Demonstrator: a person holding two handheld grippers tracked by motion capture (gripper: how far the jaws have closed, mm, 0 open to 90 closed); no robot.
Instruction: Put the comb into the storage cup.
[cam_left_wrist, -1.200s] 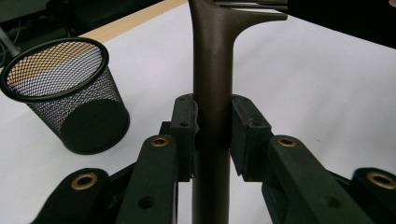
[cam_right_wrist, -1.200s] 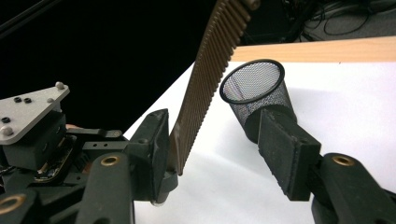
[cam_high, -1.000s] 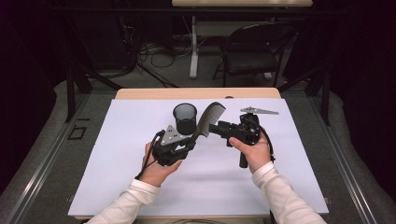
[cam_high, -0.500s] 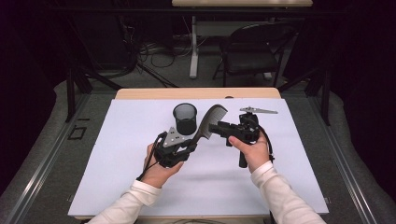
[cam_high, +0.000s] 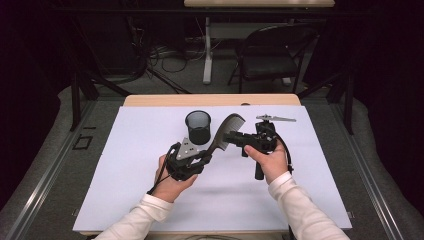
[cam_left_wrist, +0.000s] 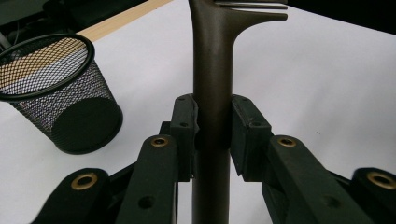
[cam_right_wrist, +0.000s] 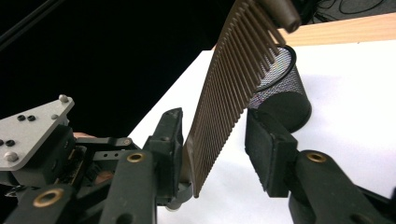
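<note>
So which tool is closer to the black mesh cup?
Left. The left tool, clamped on the comb handle, sits just below the mesh cup; the right tool is beyond the comb.

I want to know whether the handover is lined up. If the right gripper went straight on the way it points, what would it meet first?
The comb: its toothed part already stands between the right gripper's closing jaws. Beyond it, probably the left gripper, which clamps the handle; depth is unclear.
</note>
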